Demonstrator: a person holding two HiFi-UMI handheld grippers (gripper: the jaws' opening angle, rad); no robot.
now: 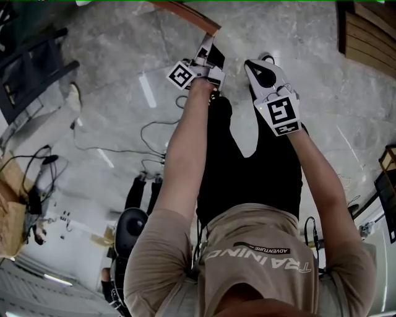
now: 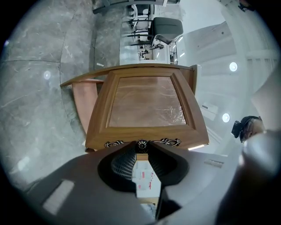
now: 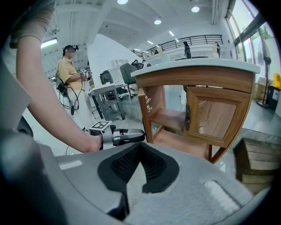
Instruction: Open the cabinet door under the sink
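Note:
A wooden cabinet (image 3: 197, 78) stands under a white counter (image 3: 197, 64). Its left door (image 2: 147, 101), a wood frame around a glossy panel, is swung out; from above I see only the door's top edge (image 1: 185, 15). My left gripper (image 2: 141, 150) is shut on the door's dark round knob (image 2: 141, 145), set in a filigree plate at the free edge. That left gripper (image 1: 209, 46) sits at the end of the edge. In the right gripper view the left gripper (image 3: 141, 134) reaches the edge-on door (image 3: 145, 110). My right gripper (image 3: 139, 146) is shut and empty, hanging to the right (image 1: 265, 62).
The cabinet's other door (image 3: 217, 116) stands at the right, an open shelf (image 3: 171, 118) behind it. Wooden pallets (image 3: 252, 162) lie beside the cabinet. A person (image 3: 70, 74) stands by desks and chairs (image 3: 116, 85). Cables (image 1: 148, 133) trail on the marble floor near an office chair (image 1: 130, 226).

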